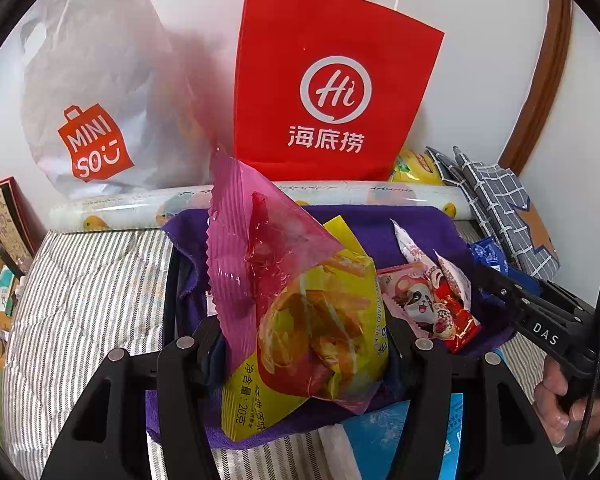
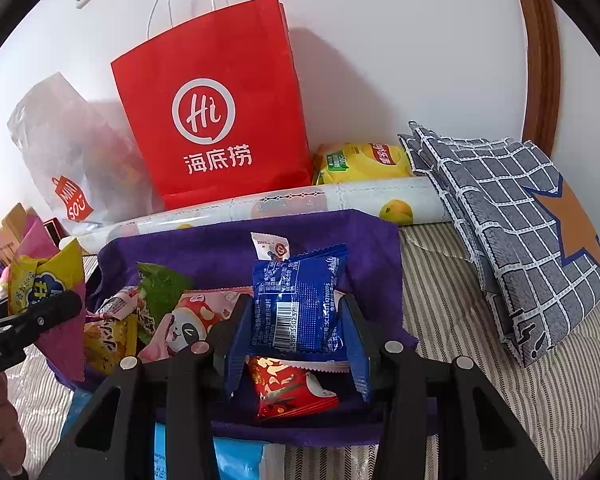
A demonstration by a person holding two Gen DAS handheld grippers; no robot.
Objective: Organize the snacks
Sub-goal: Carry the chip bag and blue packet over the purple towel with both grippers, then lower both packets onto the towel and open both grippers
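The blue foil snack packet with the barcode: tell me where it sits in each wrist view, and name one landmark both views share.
Left wrist view: the blue foil snack packet peeks out at right of centre, mostly hidden behind the right gripper.
Right wrist view: it stands upright at centre, clamped between the blue pads.
Shared landmark: the red paper shopping bag against the white wall.

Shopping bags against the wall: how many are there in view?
2. The red paper bag stands against the wall behind the purple cloth; the white plastic bag leans beside it, on its left. Others may be hidden.
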